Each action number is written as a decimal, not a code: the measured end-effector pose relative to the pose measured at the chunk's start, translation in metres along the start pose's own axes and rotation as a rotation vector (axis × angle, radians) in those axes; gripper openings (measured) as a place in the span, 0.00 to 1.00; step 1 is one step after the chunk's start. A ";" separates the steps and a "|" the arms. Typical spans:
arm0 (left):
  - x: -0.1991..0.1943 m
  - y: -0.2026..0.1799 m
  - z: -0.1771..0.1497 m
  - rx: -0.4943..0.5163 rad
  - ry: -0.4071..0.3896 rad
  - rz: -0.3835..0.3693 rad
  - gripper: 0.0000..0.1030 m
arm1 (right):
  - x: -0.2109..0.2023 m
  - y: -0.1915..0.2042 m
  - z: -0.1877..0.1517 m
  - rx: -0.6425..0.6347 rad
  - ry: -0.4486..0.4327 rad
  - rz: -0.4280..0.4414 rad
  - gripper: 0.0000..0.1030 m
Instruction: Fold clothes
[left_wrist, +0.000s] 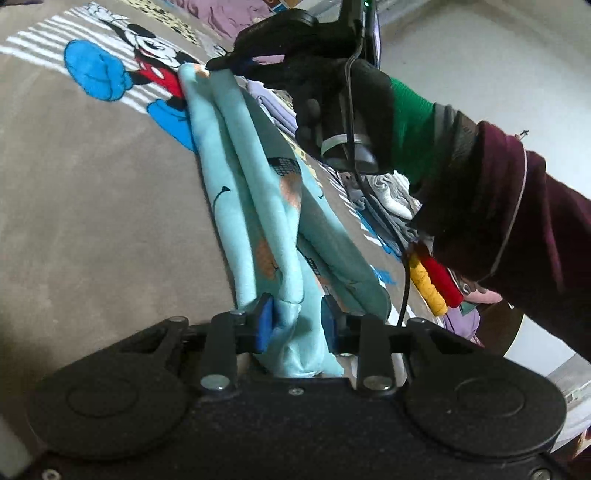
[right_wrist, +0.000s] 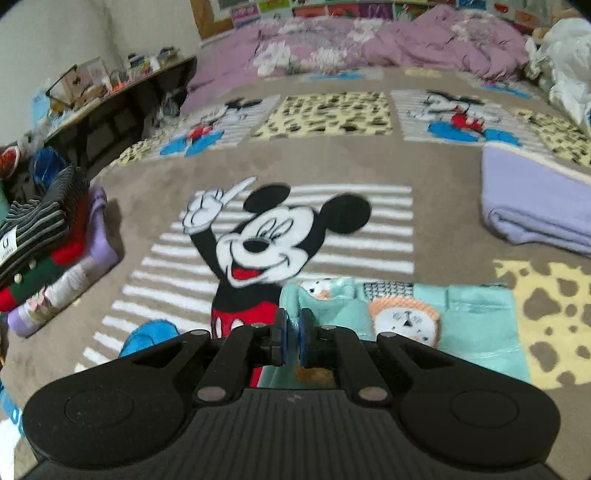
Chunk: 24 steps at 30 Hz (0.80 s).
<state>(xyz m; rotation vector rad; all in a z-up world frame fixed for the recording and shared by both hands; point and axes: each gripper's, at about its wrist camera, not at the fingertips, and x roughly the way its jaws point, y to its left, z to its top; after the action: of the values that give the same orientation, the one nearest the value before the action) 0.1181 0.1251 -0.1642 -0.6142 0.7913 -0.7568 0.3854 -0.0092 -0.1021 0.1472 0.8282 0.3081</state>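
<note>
A soft light-teal printed fleece garment (left_wrist: 258, 206) is pinched at opposite ends by the left tool (left_wrist: 297, 325) and the right tool (right_wrist: 291, 338), above a taupe Mickey-Mouse blanket (right_wrist: 147, 206).

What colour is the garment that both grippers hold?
Light teal garment with cartoon animal prints, best in the right wrist view.

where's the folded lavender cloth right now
In the right wrist view, the folded lavender cloth lies at the right side on the Mickey Mouse blanket, beyond the light teal garment.
</note>
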 end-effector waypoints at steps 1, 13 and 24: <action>-0.001 0.001 0.000 -0.008 -0.001 -0.002 0.27 | -0.004 -0.005 0.002 0.032 -0.023 0.024 0.13; -0.007 0.002 -0.003 -0.043 -0.013 -0.006 0.27 | -0.011 -0.063 -0.001 0.086 0.014 0.085 0.31; -0.003 0.009 0.001 -0.093 0.009 0.010 0.16 | -0.009 -0.047 -0.006 -0.001 -0.006 0.073 0.09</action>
<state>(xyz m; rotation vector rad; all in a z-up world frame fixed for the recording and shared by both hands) 0.1205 0.1331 -0.1692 -0.6899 0.8405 -0.7174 0.3853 -0.0564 -0.1115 0.1779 0.8180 0.3764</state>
